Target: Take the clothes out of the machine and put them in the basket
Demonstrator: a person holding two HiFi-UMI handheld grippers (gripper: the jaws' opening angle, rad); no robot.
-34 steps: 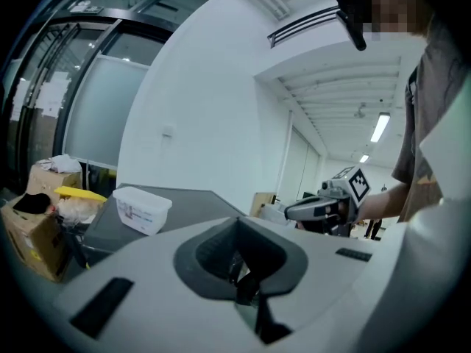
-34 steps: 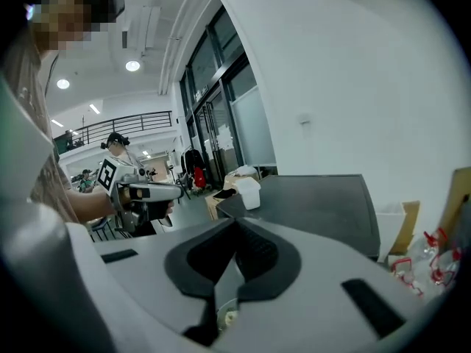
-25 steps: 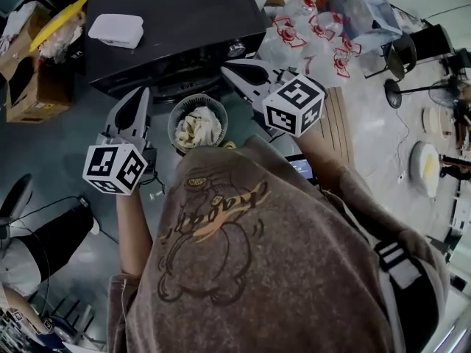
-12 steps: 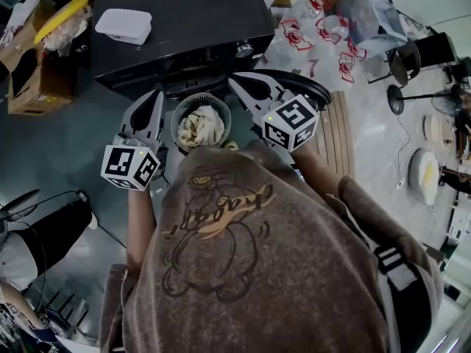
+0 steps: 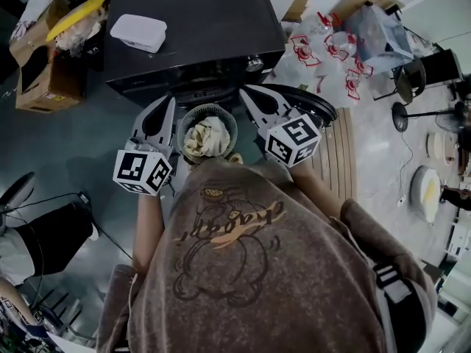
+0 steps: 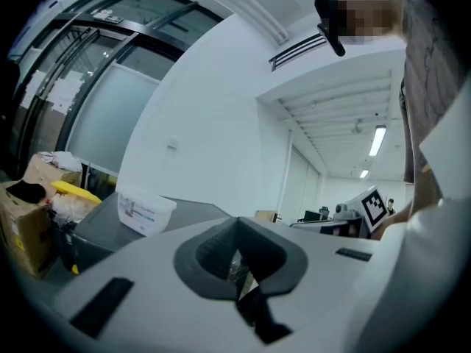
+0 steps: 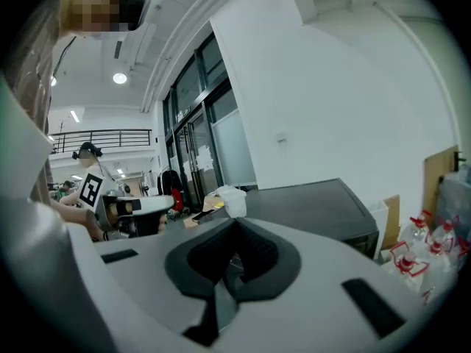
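We log left gripper (image 5: 168, 103) and right gripper (image 5: 245, 90), both closed and empty, flanking the round grey basket (image 5: 181, 123) of pale crumpled clothes (image 5: 207, 134), with the black box-shaped machine (image 5: 191, 28) just beyond, probably nearer the right.

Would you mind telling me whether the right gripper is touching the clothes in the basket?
Apart. The head view shows the right gripper off to the side of the basket, with the basket's rim lying between it and the clothes.
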